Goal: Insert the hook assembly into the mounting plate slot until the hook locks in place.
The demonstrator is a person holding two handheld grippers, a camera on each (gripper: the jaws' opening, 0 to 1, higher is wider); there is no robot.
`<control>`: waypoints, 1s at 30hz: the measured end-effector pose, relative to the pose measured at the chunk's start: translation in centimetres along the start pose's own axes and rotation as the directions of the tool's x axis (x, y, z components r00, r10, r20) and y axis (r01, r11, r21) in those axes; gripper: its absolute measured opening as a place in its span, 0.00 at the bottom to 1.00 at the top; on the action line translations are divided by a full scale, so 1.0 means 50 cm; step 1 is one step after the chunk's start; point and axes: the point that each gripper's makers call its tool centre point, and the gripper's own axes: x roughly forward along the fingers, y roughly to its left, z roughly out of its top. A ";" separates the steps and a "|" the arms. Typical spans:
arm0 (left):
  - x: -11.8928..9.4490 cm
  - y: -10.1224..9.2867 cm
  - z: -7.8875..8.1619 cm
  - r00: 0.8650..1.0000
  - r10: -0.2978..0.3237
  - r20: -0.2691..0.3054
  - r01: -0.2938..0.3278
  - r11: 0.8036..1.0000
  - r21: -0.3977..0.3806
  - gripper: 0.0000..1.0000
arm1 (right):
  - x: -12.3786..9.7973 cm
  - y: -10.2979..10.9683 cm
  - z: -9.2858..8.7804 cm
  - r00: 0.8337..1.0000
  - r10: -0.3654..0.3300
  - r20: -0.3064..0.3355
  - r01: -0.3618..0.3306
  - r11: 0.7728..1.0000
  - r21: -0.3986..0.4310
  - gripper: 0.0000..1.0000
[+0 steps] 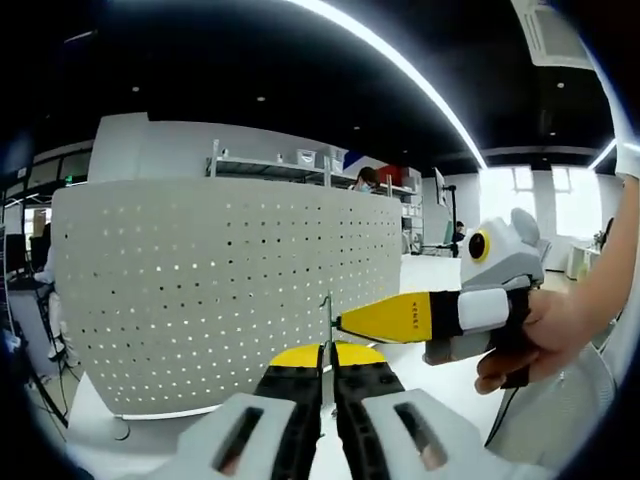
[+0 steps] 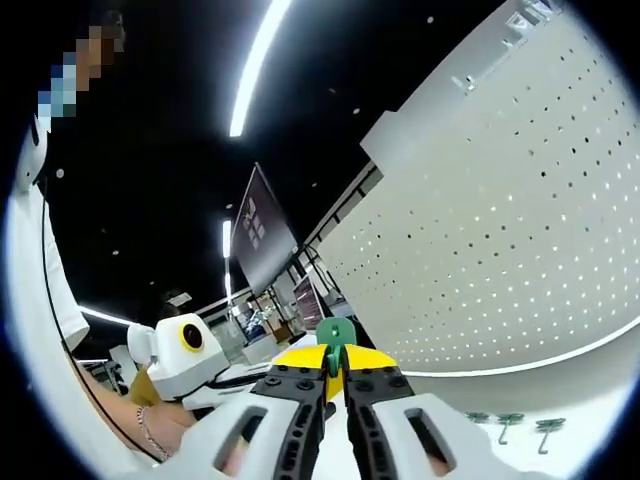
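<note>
A large white perforated metal plate (image 1: 225, 290) stood upright on the white bench (image 1: 100, 430), and its many small round holes let light through. In the right gripper view the same plate (image 2: 500, 230) filled the right side, seen at a strong tilt.

In the left gripper view the left gripper (image 1: 327, 352) had its two black jaws with yellow tips pressed nearly together. Between the tips it held a thin grey metal hook piece (image 1: 326, 320), which stood upright just in front of the plate; I could not tell whether it touched the plate. The right gripper (image 1: 345, 322) came in from the right side, held by a person's hand (image 1: 535, 335), and its yellow tip was right beside the metal piece.

In the right gripper view the right gripper (image 2: 335, 362) was also almost closed, and a small green plastic hook part (image 2: 334, 333) sat between its yellow tips. The left gripper's body (image 2: 185, 365) was at the lower left. Three more small green hooks (image 2: 510, 424) lay on the bench at the lower right, near the foot of the plate.
</note>
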 end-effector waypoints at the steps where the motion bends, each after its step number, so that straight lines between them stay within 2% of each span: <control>1: 0.000 0.001 0.000 1.000 0.001 0.001 -0.001 1.000 -0.001 0.02 | 0.000 0.000 0.000 1.000 -0.001 0.001 0.001 1.000 0.005 0.03; 19: 0.001 -0.001 -0.008 1.000 -0.007 -0.002 0.007 0.999 -0.035 0.03 | -0.003 -0.007 -0.006 1.000 -0.018 -0.002 0.018 0.999 0.030 0.00; 24: 0.004 -0.004 -0.008 1.000 -0.011 -0.002 0.011 1.000 -0.013 0.05 | -0.004 -0.007 -0.005 1.000 -0.012 -0.005 0.012 1.000 0.025 0.00; 25: 0.003 -0.005 -0.015 1.000 -0.022 -0.022 0.022 1.000 0.006 0.08 | -0.004 -0.006 -0.005 1.000 -0.008 -0.007 0.008 0.999 0.032 0.00; 27: 0.002 -0.001 -0.024 0.999 -0.014 -0.046 0.016 0.999 0.038 0.21 | -0.005 -0.004 -0.005 1.000 -0.006 -0.007 0.006 1.000 0.028 0.00; 30: 0.003 0.003 -0.029 0.999 -0.015 -0.043 0.016 1.000 0.017 0.40 | -0.006 -0.002 -0.006 1.000 -0.003 -0.010 0.003 1.000 0.029 0.00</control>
